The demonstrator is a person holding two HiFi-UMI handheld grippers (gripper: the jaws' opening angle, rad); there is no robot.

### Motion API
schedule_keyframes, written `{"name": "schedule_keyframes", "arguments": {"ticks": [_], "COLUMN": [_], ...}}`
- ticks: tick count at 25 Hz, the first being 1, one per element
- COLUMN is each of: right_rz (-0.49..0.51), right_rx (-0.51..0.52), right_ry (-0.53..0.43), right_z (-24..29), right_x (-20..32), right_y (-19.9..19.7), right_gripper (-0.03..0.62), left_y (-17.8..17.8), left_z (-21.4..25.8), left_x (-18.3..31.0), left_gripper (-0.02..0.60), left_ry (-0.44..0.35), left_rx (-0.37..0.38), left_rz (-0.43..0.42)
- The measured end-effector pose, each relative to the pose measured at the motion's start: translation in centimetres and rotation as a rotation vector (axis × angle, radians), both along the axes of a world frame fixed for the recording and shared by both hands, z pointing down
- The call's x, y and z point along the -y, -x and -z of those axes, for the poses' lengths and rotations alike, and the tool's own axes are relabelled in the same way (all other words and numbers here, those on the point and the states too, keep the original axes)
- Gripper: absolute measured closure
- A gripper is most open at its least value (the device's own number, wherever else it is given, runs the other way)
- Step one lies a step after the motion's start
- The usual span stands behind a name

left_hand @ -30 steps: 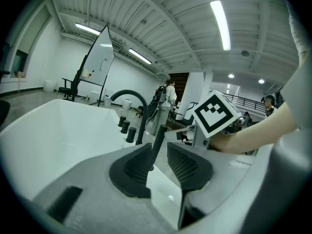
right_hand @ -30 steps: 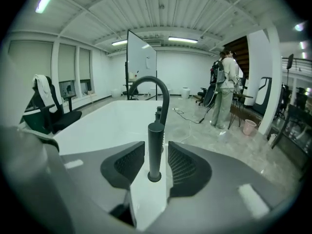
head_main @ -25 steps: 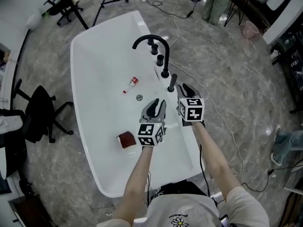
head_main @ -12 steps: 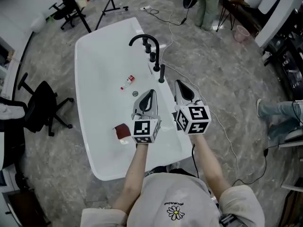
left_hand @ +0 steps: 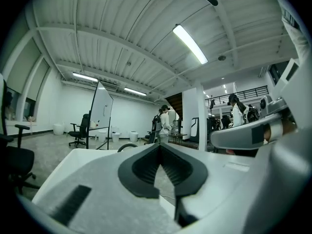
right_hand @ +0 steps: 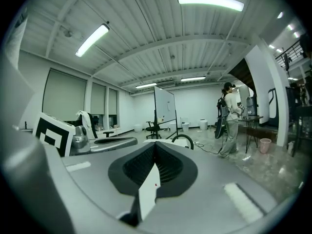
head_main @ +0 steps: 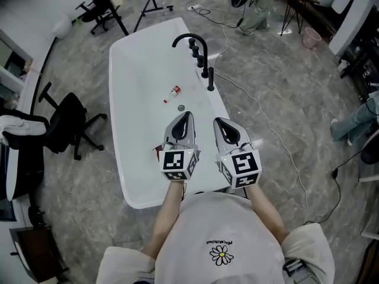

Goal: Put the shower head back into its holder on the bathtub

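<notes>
- Left gripper [head_main: 185,117]: jaws clenched, tips together, nothing between them. It is held level over the near end of the bathtub [head_main: 136,158].
- Right gripper [head_main: 221,124]: jaws clenched and empty. It sits just beside the left gripper, over the tub's right rim.
- Shower head [head_main: 210,79]: black, upright on the right rim, next to the faucet [head_main: 190,39] and its knobs, well apart from both grippers.
- Small red-capped bottle [head_main: 174,92]: lying inside the tub, near the drain [head_main: 180,107].
- Office chair [head_main: 65,126]: black, on the floor to the left of the tub.
</notes>
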State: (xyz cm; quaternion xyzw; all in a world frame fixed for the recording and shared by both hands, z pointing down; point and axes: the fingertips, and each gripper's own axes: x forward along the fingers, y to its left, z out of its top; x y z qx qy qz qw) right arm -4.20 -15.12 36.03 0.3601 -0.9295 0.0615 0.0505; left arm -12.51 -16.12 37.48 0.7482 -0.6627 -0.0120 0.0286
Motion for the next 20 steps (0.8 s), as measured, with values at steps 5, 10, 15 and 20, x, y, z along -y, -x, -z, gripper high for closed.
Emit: {"name": "schedule_keyframes", "arguments": {"ticks": [5, 10, 15, 20], "right_rz": [0.019, 0.018, 0.035, 0.042], "right_rx": [0.028, 0.054, 0.089, 0.102], "right_ry": [-0.007, -0.012, 0.002, 0.009], "right_z": [1.2, 2.0, 2.0, 1.8], "right_x": [-0.9, -1.6, -2.4, -2.9], "right_y": [0.1, 0.5, 0.1, 0.3], "right_gripper": [0.589, 0.588, 0.588, 0.588], "left_y": [0.2, 0.6, 0.5, 1.4], "left_z": [2.0, 3.0, 3.5, 3.6], "left_x": [-1.2, -2.1, -3.1, -3.7], "left_gripper": [0.586, 0.586, 0.586, 0.586], "left_ry": [-0.044, -0.063, -0.084, -0.099], "left_rx": [0.008, 0.016, 0.013, -0.003], "left_rz": [0.016, 0.017, 0.032, 0.045]}}
